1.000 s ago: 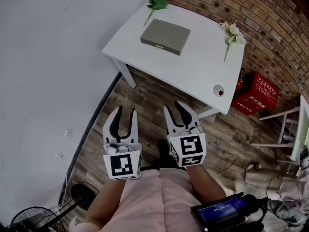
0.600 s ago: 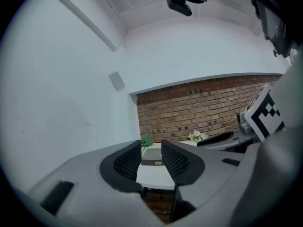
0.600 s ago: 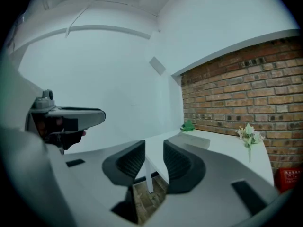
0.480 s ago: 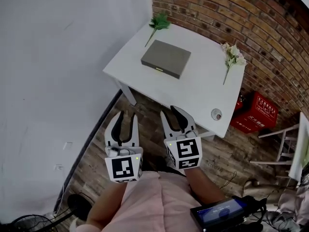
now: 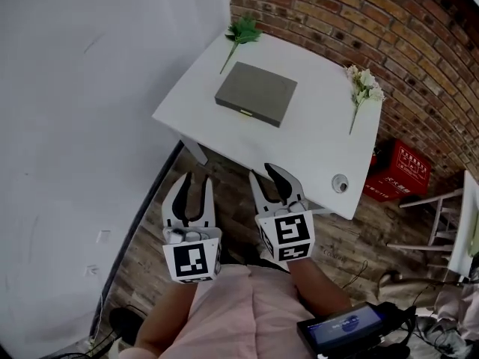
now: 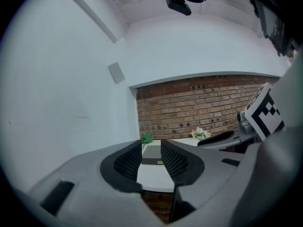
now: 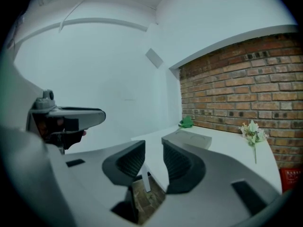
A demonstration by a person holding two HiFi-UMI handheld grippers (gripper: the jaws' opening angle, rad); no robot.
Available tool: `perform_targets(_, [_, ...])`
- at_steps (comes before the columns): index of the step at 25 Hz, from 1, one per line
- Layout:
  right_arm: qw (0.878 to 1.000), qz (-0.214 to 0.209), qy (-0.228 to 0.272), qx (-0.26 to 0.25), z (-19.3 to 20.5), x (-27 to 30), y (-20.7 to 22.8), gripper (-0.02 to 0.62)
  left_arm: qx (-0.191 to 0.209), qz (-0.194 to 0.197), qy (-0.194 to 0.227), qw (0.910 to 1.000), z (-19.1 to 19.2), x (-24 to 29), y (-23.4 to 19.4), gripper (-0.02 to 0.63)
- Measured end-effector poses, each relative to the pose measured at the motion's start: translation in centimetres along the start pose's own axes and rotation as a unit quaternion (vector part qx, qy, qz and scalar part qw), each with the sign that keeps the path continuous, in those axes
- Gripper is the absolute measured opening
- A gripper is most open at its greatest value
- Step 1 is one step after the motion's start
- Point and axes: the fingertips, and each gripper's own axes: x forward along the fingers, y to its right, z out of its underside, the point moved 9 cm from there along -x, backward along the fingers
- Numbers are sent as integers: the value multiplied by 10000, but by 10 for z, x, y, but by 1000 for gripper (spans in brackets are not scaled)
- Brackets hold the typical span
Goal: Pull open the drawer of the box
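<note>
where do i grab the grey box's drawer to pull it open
Pinch the small pale tab midway along the grey box's near front edge, coming level from the table's near side: it looks like the only protrusion on that flat face.

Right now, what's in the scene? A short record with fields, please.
Table: white, against a brick wall
Box: grey, flat, on the table; drawer looks shut
Flowers: green sprig beyond the box, white flowers to its right
Left gripper: short of the table, jaws apart and empty, just been closing
Right gripper: short of the table, jaws apart, empty
</note>
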Motion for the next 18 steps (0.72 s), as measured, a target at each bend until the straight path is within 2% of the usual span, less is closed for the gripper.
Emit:
perform_targets(7, [9995, 249, -141, 166, -5, 51, 6, 127, -292, 377, -130, 9988, 7, 54, -30, 115])
perform_targets(12, [9979, 418, -185, 451, -6, 101, 6, 130, -289, 707, -148, 9970, 20, 102, -65, 115])
perform_targets(18, [9929, 1007, -180, 613, -26, 142, 20, 127, -106, 1224, 129, 9923, 5, 166, -96, 115])
